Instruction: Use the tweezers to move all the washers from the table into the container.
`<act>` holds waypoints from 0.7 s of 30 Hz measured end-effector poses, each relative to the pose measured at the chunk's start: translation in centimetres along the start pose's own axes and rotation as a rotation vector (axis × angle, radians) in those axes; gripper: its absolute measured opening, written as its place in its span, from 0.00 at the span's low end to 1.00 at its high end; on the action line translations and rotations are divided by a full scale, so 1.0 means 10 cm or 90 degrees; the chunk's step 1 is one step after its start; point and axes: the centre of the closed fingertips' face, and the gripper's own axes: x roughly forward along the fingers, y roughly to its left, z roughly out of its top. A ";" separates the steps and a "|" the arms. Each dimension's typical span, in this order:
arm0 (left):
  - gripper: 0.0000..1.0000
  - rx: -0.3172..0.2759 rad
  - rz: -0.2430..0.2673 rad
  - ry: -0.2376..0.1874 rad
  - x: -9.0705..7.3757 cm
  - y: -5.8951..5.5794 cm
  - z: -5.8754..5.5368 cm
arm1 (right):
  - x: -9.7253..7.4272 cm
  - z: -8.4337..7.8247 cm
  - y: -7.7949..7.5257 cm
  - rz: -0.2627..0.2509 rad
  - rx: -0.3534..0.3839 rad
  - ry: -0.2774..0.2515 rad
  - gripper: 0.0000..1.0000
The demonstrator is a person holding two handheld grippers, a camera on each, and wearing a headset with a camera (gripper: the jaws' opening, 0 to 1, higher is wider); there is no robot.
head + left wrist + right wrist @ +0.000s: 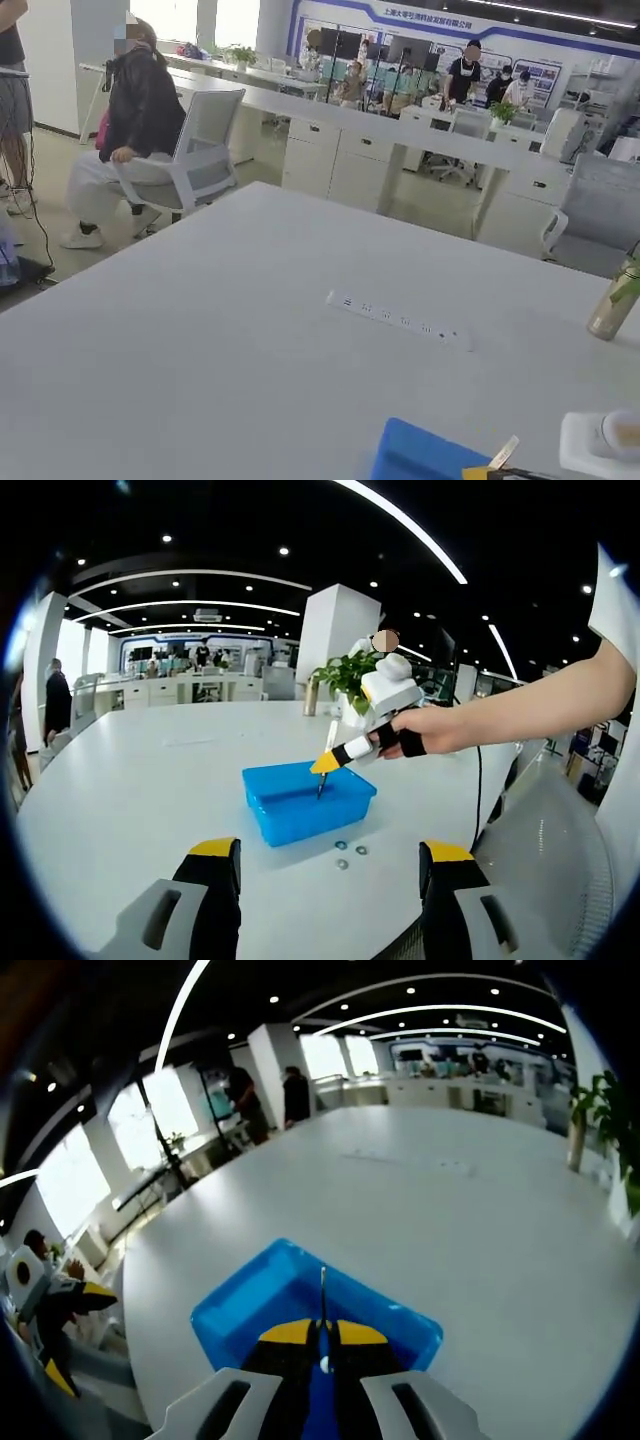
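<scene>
Right gripper (322,1340) w/ tweezers (322,1295) over container (232,1318), white office table (420,1190).

The container (308,802) sits on the table (130,790), with three washers (348,852) on the table just beside it, at its 5 o'clock in the left gripper view. The tweezers (320,783) point down into it. In the head view a power strip (400,320) lies at its 12 o'clock, a bottle (613,300) at 2 o'clock

there are three washers (341,846), one blue container (300,815) and one pair of tweezers (322,1290).
</scene>
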 end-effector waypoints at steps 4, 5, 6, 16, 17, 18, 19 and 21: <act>0.73 0.002 -0.001 0.005 0.01 0.00 -0.01 | 0.02 -0.02 0.00 0.003 0.004 0.001 0.03; 0.73 0.002 -0.001 0.005 0.01 0.00 -0.01 | 0.03 -0.04 0.01 0.003 0.002 0.004 0.03; 0.73 0.002 0.000 0.005 0.01 0.00 -0.01 | 0.03 -0.04 0.02 0.004 0.001 0.004 0.03; 0.72 0.003 -0.002 0.008 0.01 -0.01 -0.02 | -0.02 -0.02 0.04 0.002 -0.002 -0.003 0.03; 0.72 0.003 -0.001 0.008 0.00 -0.01 -0.01 | -0.03 -0.01 0.05 0.002 -0.002 -0.006 0.03; 0.72 0.003 -0.002 0.007 0.00 -0.01 -0.01 | -0.04 0.00 0.05 0.000 -0.002 -0.009 0.03; 0.72 0.002 -0.002 0.007 0.00 -0.01 -0.01 | -0.07 0.03 0.05 -0.002 0.000 -0.019 0.03; 0.72 0.003 -0.002 0.009 0.00 -0.01 -0.02 | -0.12 0.07 0.08 0.000 0.004 -0.035 0.03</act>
